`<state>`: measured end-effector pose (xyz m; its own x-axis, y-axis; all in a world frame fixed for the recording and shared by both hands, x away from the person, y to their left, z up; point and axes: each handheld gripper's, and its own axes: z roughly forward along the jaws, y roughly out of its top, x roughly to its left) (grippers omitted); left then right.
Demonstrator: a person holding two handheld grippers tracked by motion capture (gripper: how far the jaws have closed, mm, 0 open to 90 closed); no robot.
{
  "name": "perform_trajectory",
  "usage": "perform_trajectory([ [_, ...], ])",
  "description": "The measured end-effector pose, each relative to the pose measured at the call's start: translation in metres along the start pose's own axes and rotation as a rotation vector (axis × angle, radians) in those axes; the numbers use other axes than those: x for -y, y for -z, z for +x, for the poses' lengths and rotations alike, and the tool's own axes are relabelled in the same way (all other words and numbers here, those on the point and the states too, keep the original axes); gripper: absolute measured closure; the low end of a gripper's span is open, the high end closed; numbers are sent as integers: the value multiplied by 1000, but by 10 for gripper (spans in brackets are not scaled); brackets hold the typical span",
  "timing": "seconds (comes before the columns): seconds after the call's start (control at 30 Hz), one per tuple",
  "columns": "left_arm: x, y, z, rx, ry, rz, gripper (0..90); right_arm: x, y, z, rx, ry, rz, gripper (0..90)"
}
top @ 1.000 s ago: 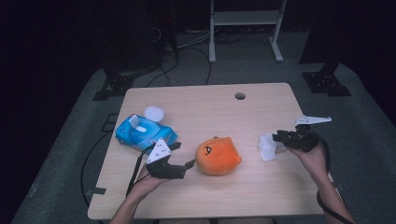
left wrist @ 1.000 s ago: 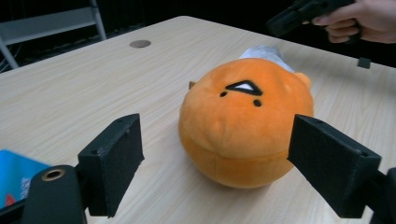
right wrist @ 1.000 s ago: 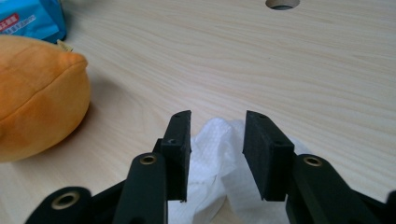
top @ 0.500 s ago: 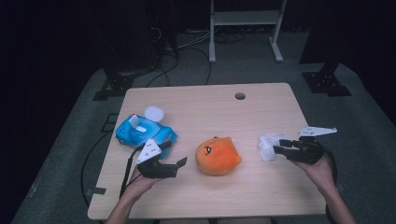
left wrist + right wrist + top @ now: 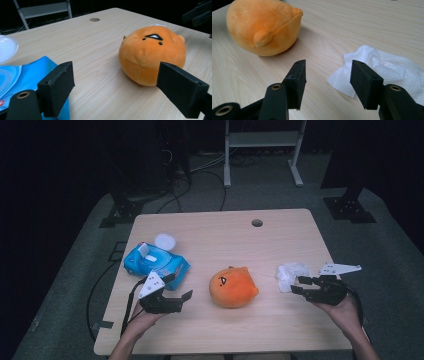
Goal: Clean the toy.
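An orange plush toy point(image 5: 232, 287) point(image 5: 152, 52) point(image 5: 262, 27) rests on the wooden table point(image 5: 225, 235). A crumpled white tissue point(image 5: 291, 274) point(image 5: 387, 70) lies to its right. My right gripper point(image 5: 297, 285) point(image 5: 328, 70) sits just in front of the tissue. Its jaws have just been opening, and they stand open with only the tissue's near corner low in the gap, untouched. My left gripper point(image 5: 179, 287) point(image 5: 117, 72) is open left of the plush, holding nothing, with its jaws pointing toward the toy.
A blue pack of wipes point(image 5: 156, 262) point(image 5: 25, 75) with its flap up lies at the left, with a white round lid point(image 5: 165, 240) point(image 5: 6, 48) beyond it. A cable hole point(image 5: 257, 223) point(image 5: 94, 19) is at the far side. A metal stand point(image 5: 262, 150) is behind the table.
My right gripper has drawn back from the tissue toward the near edge, with its jaws wider apart. My left gripper has slid left, away from the plush.
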<state>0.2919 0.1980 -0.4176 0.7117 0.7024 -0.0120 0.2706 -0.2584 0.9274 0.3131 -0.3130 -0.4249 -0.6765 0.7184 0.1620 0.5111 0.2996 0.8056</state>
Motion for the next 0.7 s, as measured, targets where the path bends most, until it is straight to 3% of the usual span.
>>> perform_trajectory([
  [0.33, 15, 15, 11, -40, 13, 26, 134, 10, 2, 6, -7, -6, 14, 438],
  [0.7, 36, 30, 21, -78, 54, 64, 127, 14, 5, 11, -10, -6, 12, 423],
])
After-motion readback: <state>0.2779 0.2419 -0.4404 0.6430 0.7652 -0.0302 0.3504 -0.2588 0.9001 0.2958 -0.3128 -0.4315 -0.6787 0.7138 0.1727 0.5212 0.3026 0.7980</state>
